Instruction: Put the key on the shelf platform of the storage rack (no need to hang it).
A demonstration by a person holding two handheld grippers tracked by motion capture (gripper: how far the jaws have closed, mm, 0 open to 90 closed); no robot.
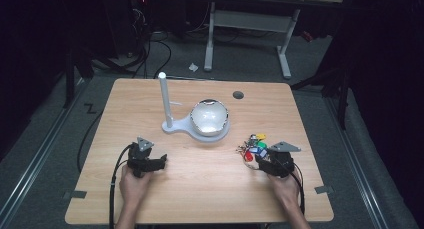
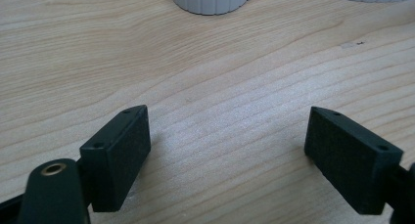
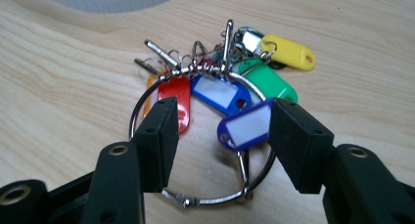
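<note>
The key ring (image 3: 203, 136) lies flat on the table (image 1: 200, 184), its big wire loop straddled by the right gripper (image 3: 220, 131): jaws partly open, one on each side, pads not pressing it. Coloured tags (image 3: 220, 94) and keys fan out just beyond the jaws. The left gripper (image 2: 227, 136) rests well apart, jaws wide and empty over bare wood, a white stand (image 2: 210, 1) ahead.

left tongs (image 2: 227, 136): jaws wide | right tongs (image 3: 222, 136): jaws apart, seemingly ungripped
</note>
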